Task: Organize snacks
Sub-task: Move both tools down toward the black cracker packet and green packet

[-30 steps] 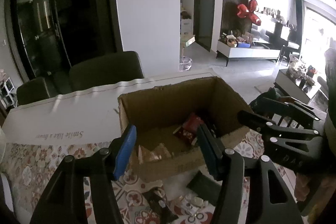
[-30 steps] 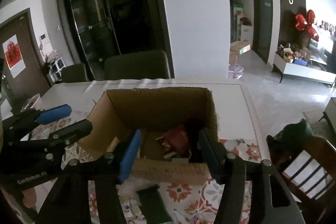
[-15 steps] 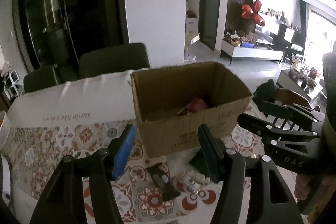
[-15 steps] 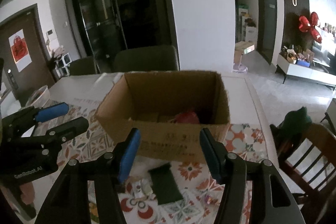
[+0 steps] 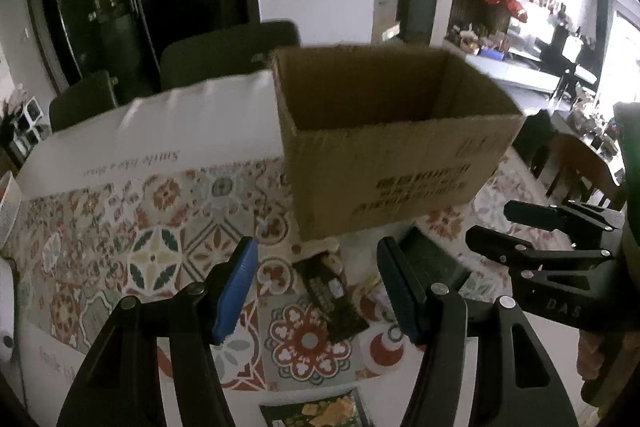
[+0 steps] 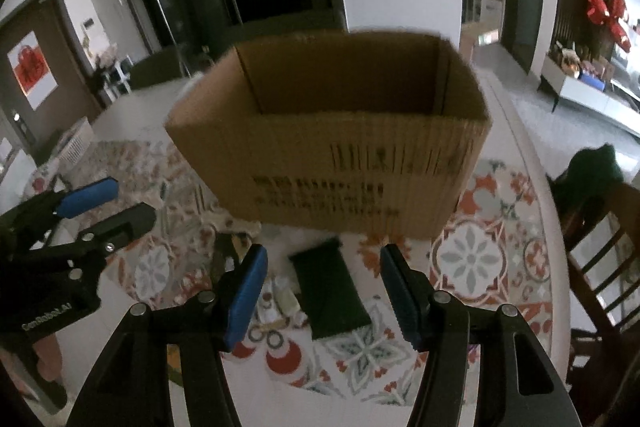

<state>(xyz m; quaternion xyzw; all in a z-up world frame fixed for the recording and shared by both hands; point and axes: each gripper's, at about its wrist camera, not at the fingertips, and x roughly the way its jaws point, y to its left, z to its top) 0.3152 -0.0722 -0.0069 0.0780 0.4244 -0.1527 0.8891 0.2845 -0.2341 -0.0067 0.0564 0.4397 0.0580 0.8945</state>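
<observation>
An open-topped cardboard box (image 5: 392, 147) (image 6: 332, 163) stands on the patterned tablecloth (image 5: 160, 227); its inside is hidden from this low angle. In front of it lie a dark snack packet (image 5: 332, 303), a dark green packet (image 5: 432, 259) (image 6: 328, 291) and small wrapped sweets (image 6: 280, 303). My left gripper (image 5: 320, 287) hangs open just above the dark packet, holding nothing. Over the green packet my right gripper (image 6: 324, 291) is open and empty too. Each gripper shows in the other's view, the right one (image 5: 490, 223) and the left one (image 6: 130, 201).
Another printed packet (image 5: 320, 407) lies at the table's near edge. Dark chairs (image 5: 224, 55) stand behind the table and a wooden chair (image 6: 600, 247) at its right. A white basket (image 6: 76, 143) sits at the far left.
Both grippers have sunk and drawn back from above the box toward the packets in front of it. The box's contents have dropped out of sight behind its front wall.
</observation>
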